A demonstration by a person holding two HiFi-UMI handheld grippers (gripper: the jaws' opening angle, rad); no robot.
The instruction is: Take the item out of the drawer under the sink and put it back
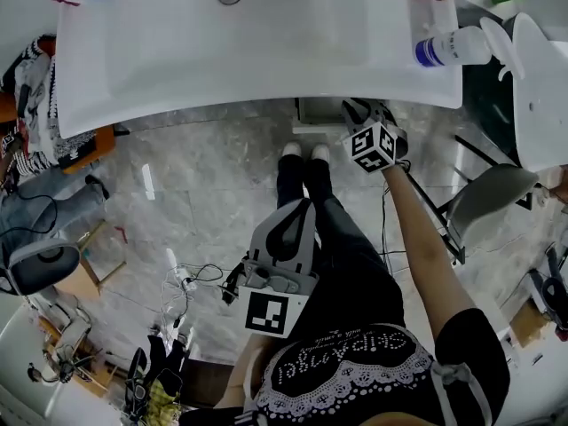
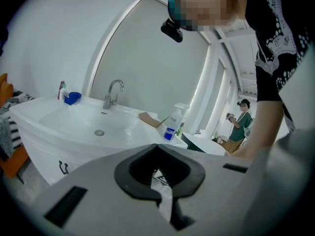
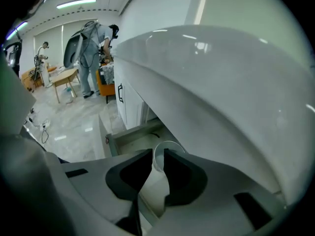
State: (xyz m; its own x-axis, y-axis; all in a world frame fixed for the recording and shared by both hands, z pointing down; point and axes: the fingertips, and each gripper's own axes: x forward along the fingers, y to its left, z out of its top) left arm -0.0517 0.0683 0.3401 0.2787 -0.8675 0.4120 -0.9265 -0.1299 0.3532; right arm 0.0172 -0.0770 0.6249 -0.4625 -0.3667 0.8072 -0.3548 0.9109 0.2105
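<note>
In the right gripper view the drawer (image 3: pixel 129 140) under the white sink (image 3: pixel 221 87) stands pulled out. A clear round cup (image 3: pixel 175 147) shows in it, its rim right at the tips of my right gripper (image 3: pixel 158 154). A gap separates the jaws, which stand open. I cannot tell whether a pad touches the cup. In the head view the right gripper (image 1: pixel 366 118) reaches under the sink's front edge (image 1: pixel 266 96), tips hidden. My left gripper (image 1: pixel 300 207) hangs shut and empty by the person's legs, and in its own view the left gripper (image 2: pixel 157 146) points at the sink (image 2: pixel 88 119).
On the sink's rim stand a soap bottle (image 1: pixel 453 47), a brown cardboard piece (image 2: pixel 150 118) and a faucet (image 2: pixel 113 92). Cables (image 1: pixel 182 287) lie on the marble floor at left. A white fixture (image 1: pixel 541 87) stands at right. Other people (image 3: pixel 91 48) stand farther off.
</note>
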